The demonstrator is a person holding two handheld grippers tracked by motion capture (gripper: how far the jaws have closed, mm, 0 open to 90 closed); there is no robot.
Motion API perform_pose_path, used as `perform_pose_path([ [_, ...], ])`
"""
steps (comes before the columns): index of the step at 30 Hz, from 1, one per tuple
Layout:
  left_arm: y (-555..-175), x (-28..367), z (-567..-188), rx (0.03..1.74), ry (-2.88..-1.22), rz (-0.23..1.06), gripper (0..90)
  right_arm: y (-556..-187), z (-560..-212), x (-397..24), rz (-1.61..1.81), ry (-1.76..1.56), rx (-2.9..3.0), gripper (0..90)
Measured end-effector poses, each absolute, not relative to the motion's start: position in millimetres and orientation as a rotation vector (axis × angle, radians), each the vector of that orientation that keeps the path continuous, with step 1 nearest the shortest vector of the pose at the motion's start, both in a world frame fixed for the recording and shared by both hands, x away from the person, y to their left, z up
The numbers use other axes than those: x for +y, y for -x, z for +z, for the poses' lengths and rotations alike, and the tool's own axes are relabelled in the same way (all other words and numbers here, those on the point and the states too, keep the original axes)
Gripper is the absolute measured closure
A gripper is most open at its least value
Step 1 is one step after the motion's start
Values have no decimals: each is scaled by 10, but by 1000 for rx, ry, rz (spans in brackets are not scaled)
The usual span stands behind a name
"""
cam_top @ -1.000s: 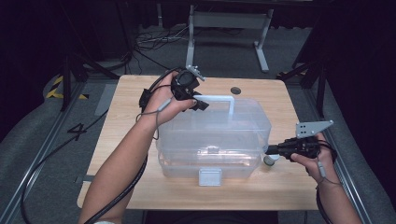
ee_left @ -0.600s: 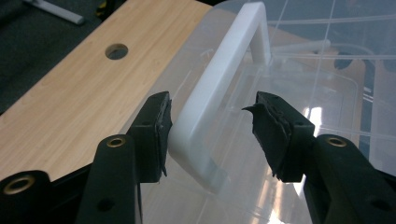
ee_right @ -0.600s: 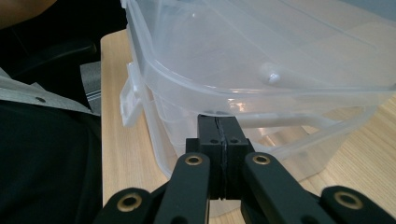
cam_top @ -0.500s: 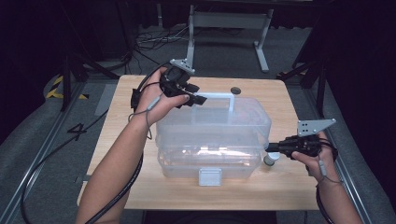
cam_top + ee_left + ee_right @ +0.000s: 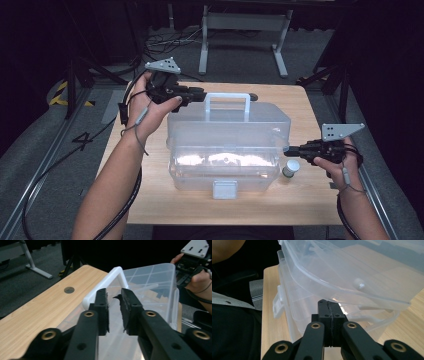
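In the high view, the left claw (image 5: 200, 94) is held level above the far left corner of the clear plastic box (image 5: 227, 145), its tips pointing toward the white handle (image 5: 227, 102) that stands upright on the lid (image 5: 230, 120); the left hand (image 5: 150, 100) wraps the body, forearm reaching in from the bottom left. Its jaws have just been closing and hold nothing. The right claw (image 5: 290, 148) lies level at the box's right side, tips against the lid's right edge, with the right hand (image 5: 337, 155) behind it. A small white-capped jar (image 5: 290, 168) stands on the wooden table (image 5: 300, 200) just beside the box. The box sits mid-table, its latch (image 5: 224, 189) facing the person. Around the table are grey floor, cables and a metal frame (image 5: 245, 30).

In the left gripper view, the left claw (image 5: 115, 305) shows a narrow gap between its pads, empty, with the handle (image 5: 110, 280) just past the tips. A round hole (image 5: 69, 290) pierces the table (image 5: 37, 312). The right hand (image 5: 197, 277) shows beyond the box.

In the right gripper view, the right claw (image 5: 329, 308) is clenched, pads pressed together with nothing between them, its tips under the lid's (image 5: 342, 272) raised rim.
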State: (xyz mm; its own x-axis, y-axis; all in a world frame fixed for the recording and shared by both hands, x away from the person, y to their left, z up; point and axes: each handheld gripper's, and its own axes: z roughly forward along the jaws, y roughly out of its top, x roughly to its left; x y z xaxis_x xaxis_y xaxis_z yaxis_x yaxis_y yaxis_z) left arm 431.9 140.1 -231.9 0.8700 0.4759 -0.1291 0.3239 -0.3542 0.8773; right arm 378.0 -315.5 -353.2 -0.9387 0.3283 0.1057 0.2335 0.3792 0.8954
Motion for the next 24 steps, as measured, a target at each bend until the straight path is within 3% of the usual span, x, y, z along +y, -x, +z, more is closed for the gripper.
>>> perform_pose_path([
  [5,-4227,1492,-2289,592,-1958,190,890,-3815,-3504,-3140,1631,-511,2496,900],
  [24,-3877,1762,-2299,652,-1933,210,897,-4006,-3358,-3134,1707,-509,2384,900],
])
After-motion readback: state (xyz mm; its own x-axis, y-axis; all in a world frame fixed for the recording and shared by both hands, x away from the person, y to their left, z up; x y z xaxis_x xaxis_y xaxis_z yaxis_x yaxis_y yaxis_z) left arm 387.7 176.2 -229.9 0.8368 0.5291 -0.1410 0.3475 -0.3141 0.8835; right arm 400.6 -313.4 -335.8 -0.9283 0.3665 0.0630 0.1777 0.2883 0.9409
